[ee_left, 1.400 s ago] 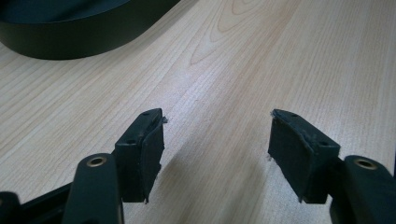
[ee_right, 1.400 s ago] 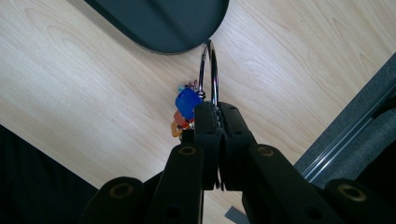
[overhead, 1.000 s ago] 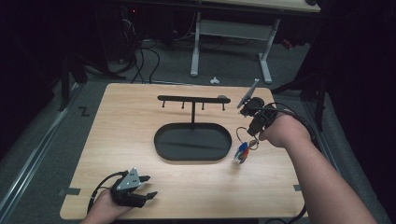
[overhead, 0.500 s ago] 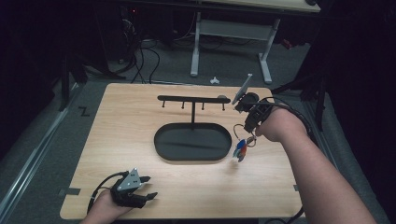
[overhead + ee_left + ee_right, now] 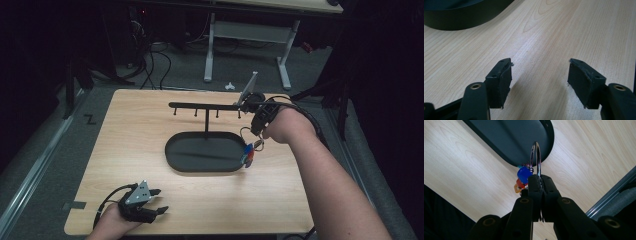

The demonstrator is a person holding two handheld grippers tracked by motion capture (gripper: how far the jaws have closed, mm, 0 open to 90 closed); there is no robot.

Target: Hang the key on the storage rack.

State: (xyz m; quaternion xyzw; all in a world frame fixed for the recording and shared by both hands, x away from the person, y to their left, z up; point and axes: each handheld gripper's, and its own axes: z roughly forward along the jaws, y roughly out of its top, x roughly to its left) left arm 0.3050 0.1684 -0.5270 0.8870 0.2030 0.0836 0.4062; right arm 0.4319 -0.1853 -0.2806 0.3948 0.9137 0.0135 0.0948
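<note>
The right gripper, clamped on a silver key ring with coloured tags, had lifted it farther — toward the black hook rack over the oval tray. The left gripper rested open, near-left.

A lab or test room, by the look of it: a bare wooden table on grey carpet, loose cables trailing across the floor, a white-legged desk behind, dark surroundings all round.
</note>
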